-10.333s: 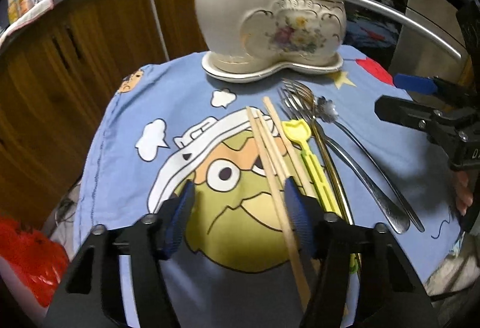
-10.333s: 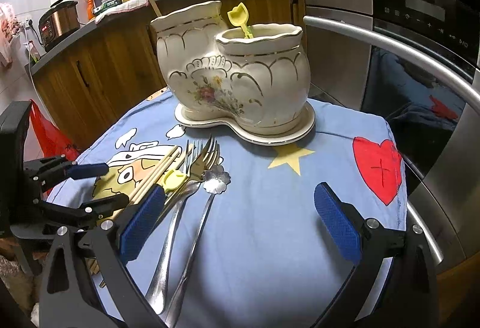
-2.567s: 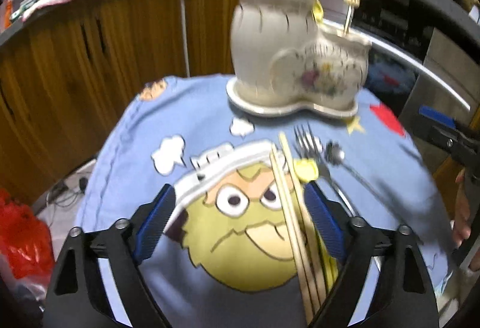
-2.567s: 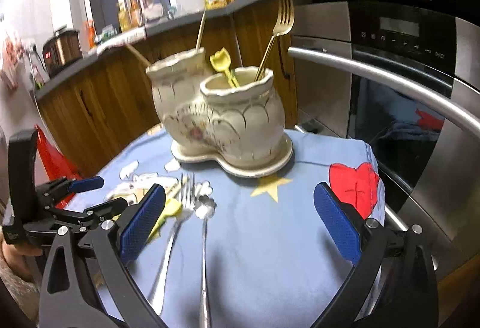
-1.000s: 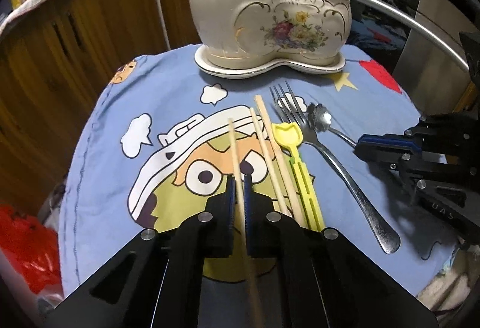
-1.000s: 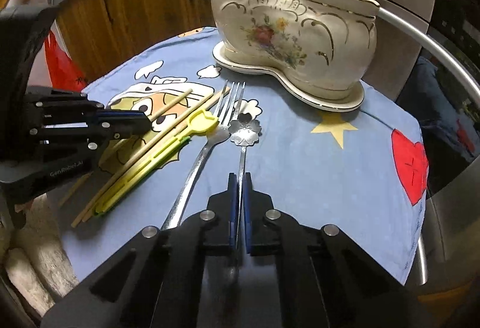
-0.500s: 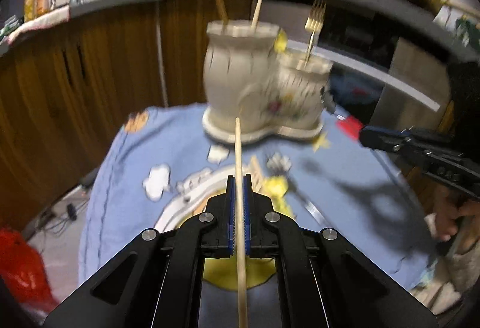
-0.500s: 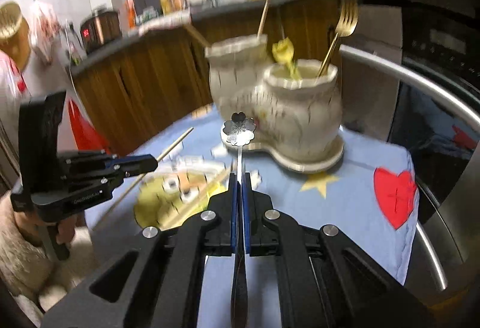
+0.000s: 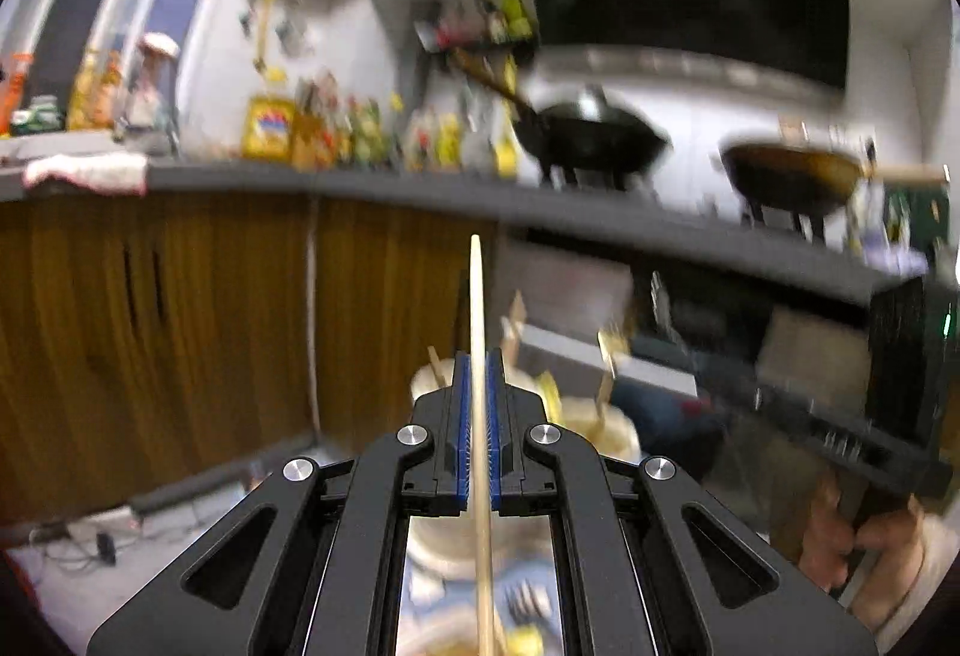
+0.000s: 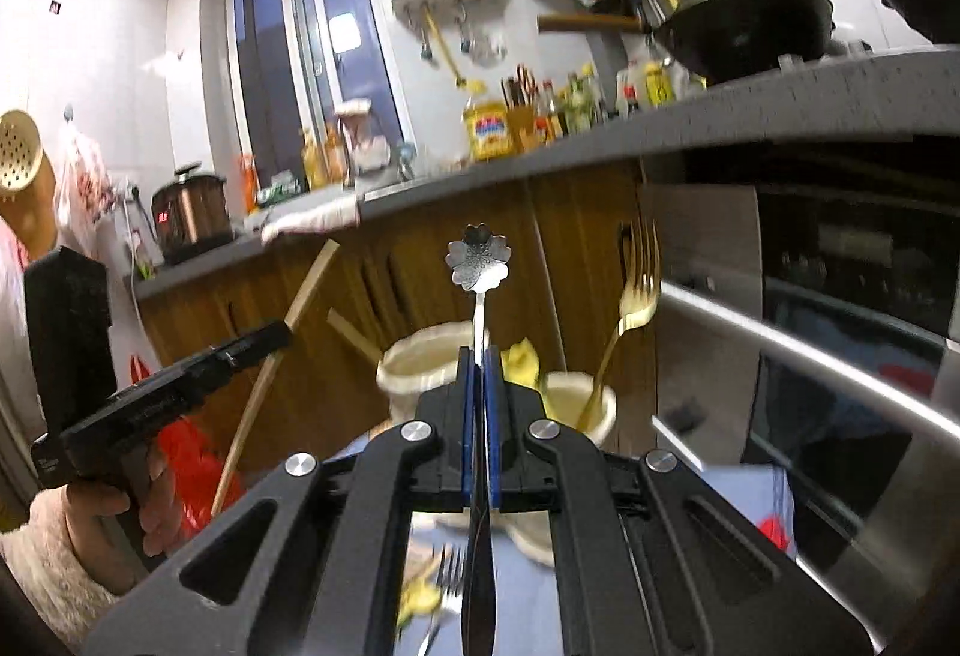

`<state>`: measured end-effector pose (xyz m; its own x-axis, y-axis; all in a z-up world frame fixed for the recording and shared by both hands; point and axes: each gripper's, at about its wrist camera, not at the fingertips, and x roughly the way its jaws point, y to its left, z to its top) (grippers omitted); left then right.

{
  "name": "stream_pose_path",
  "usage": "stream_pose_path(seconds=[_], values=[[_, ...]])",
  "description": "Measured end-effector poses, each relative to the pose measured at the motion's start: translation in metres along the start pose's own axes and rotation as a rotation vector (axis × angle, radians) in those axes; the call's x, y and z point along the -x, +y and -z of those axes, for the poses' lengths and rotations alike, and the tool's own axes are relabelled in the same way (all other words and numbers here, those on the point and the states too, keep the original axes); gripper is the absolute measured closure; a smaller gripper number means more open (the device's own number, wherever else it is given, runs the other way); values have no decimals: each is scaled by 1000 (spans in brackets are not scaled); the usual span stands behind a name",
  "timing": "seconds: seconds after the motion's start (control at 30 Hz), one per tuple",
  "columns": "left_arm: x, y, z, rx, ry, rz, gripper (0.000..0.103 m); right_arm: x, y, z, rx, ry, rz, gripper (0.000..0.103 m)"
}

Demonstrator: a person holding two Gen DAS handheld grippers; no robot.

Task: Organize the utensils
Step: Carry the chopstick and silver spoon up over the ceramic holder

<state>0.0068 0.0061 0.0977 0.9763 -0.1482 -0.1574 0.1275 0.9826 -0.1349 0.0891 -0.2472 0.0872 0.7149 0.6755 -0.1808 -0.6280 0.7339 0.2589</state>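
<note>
My left gripper (image 9: pixel 477 374) is shut on a wooden chopstick (image 9: pixel 477 308) that stands upright, lifted above the table. It also shows in the right wrist view (image 10: pixel 282 332), held by the left gripper (image 10: pixel 264 341). My right gripper (image 10: pixel 478 362) is shut on a silver flower-headed spoon (image 10: pixel 478 260), its head up. The cream ceramic holder (image 10: pixel 420 362) sits below and beyond both grippers, with chopsticks, a yellow utensil (image 10: pixel 525 356) and a gold fork (image 10: pixel 636 296) in it. The holder is blurred in the left wrist view (image 9: pixel 606 428).
A fork (image 10: pixel 447 566) and a yellow utensil (image 10: pixel 420 593) lie on the blue cloth (image 10: pixel 744 506) under the right gripper. Wooden cabinets (image 9: pixel 180 320), an oven with a steel handle (image 10: pixel 810 338) and a cluttered counter (image 10: pixel 540 158) stand behind.
Both grippers have risen and tilted upward with the chopstick and the spoon. The table has dropped to the bottom of both views. The holder now sits lower in view.
</note>
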Motion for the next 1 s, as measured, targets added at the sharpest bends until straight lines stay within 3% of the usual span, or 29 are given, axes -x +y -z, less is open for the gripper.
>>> stream_pose_path(seconds=[0.13,0.27,0.57,1.0], values=[[-16,28,-27,94,-117,-24,98,-19,-12,-17,-36,-50,-3,100],[-51,43,-38,147,-145,-44,98,-41,-20,-26,-68,-79,-2,100],[-117,45,-40,198,-125,16,98,-76,-38,-20,-120,-95,10,100],[-137,45,-19,203,-97,110,98,-94,-49,6,-90,-80,112,100]])
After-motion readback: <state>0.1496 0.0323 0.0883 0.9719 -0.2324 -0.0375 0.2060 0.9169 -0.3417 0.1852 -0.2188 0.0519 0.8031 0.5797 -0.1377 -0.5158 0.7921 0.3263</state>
